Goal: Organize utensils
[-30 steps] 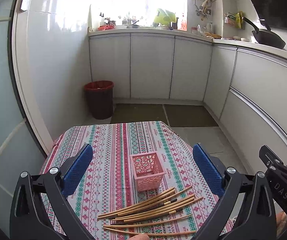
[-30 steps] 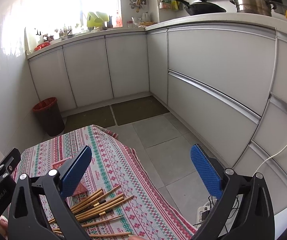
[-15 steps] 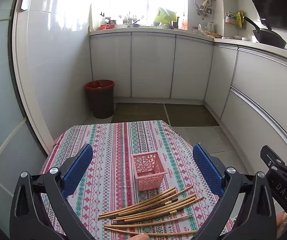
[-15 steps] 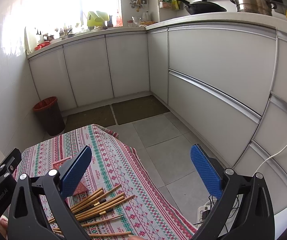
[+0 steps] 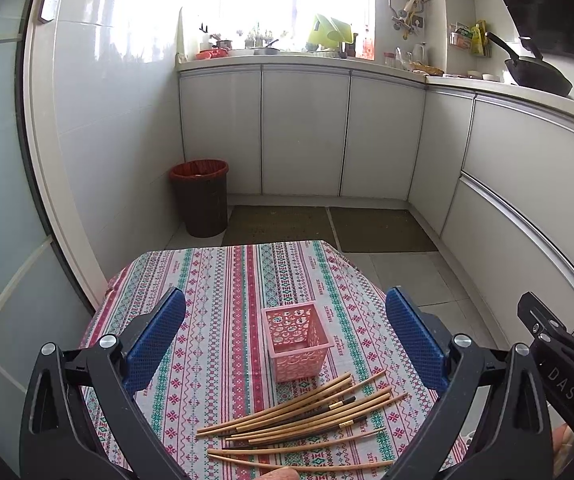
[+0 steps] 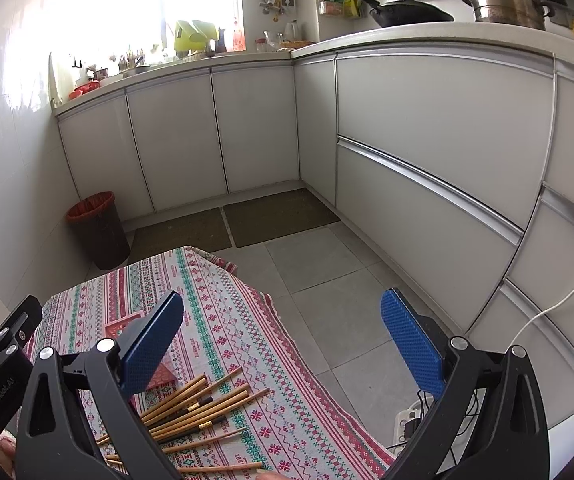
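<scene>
Since the chopsticks [image 5: 299,420] all lie loose in a messy fan on the tabletop [image 5: 223,280], you have not put any of them away yet. They sit just in front of the little pink basket [image 5: 297,342], close to it, and the basket looks empty from here. So the whole job is left for you: I think each stick must go into the basket, standing up, and none has gone in so far. Your left tool [image 5: 285,340] hangs above the sticks and the basket with its blue pads spread wide, and it holds nothing. Your right tool [image 6: 283,344] is spread wide too and holds nothing; it points more to the side, so one pad is over the sticks [image 6: 195,412] and the other is over the grey floor [image 6: 327,280]. The cloth on the tabletop has red, green and white stripes, with tiny printed words that are too small to read. You can read "DAS" on the black body of the right tool where it shows in the left view, and something like "GenRobot.AI" on the left tool's body in the right view. Farther out you have a red bin [image 5: 199,198] by the wall, white cupboards [image 5: 303,132], and a black pan [image 5: 537,76] up on the kitchen counter.
</scene>
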A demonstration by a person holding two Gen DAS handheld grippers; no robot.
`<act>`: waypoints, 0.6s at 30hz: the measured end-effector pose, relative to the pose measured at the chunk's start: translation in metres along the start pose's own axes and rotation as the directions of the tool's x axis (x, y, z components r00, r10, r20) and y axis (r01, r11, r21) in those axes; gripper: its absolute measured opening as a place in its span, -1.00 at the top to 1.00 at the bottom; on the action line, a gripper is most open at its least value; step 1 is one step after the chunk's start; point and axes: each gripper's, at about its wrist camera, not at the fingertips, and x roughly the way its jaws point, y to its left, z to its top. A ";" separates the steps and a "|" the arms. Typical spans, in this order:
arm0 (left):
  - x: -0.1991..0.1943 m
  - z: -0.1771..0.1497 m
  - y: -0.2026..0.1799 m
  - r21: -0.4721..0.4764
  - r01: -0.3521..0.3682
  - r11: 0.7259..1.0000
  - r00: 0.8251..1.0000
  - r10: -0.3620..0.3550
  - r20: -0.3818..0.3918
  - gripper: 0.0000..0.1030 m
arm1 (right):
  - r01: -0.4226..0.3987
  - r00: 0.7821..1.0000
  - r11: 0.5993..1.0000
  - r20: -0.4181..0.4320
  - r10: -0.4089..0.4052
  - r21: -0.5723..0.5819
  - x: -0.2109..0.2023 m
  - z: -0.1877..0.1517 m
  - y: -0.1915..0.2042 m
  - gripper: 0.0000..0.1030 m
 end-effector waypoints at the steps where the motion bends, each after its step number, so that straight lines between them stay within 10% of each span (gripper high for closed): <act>1: 0.000 0.000 0.000 -0.001 0.001 1.000 1.000 -0.001 0.001 -0.86 | 0.000 1.000 1.000 0.000 0.000 0.000 0.000 0.000 0.000 -0.87; 18: -0.006 0.002 0.000 0.010 -0.001 1.000 1.000 0.001 0.029 -0.86 | -0.005 1.000 1.000 -0.004 0.005 0.009 0.000 0.001 -0.001 -0.87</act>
